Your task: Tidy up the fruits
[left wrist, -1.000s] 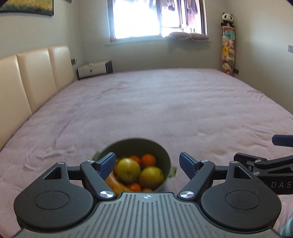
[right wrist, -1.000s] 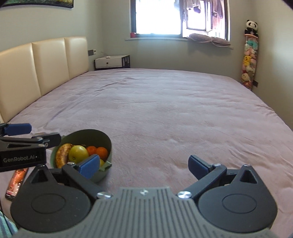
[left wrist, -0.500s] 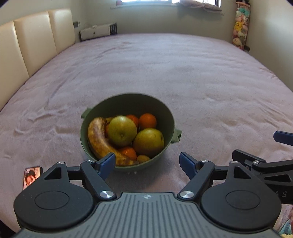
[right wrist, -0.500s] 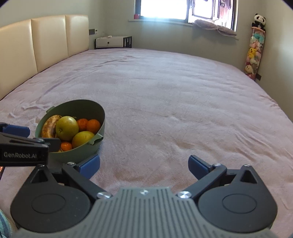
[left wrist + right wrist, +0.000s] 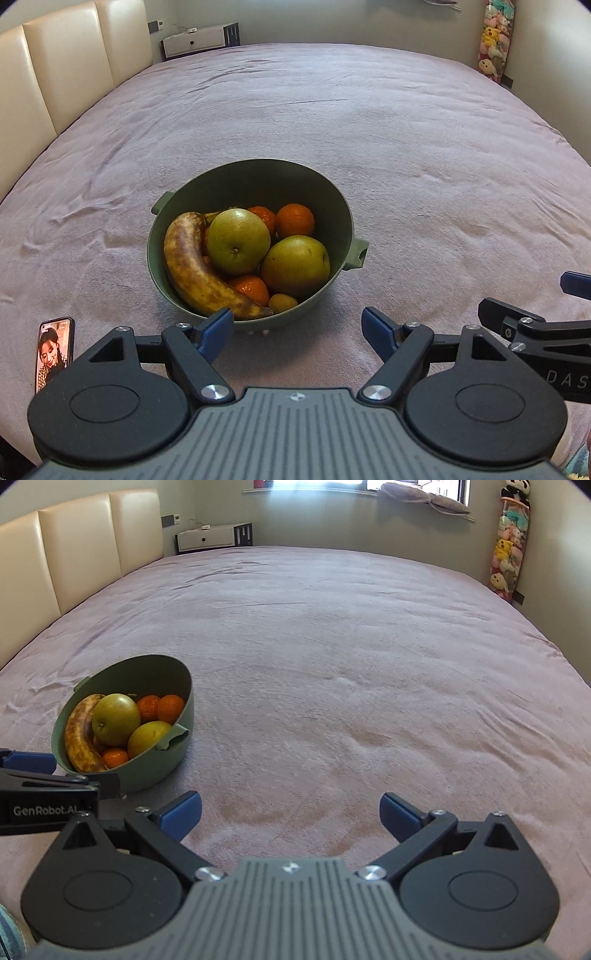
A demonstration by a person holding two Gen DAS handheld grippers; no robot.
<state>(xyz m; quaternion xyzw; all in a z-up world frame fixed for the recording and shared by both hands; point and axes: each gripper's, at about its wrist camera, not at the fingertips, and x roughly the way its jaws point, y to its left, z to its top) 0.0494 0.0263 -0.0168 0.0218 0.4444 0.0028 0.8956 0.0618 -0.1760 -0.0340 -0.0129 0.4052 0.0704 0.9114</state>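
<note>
Green bowl on the bed, holding a banana, two pears and several oranges. Left gripper hangs just short of the bowl's near rim, jaws spread and empty; right gripper, likewise spread and empty, faces bare bedding. All fruit lies gathered, fitting either completed collection or imminent sorting.

The bowl hides the lower fruit beneath the banana and pears; the left gripper covers its near rim; the phone is partly hidden near the bed's near left edge.
</note>
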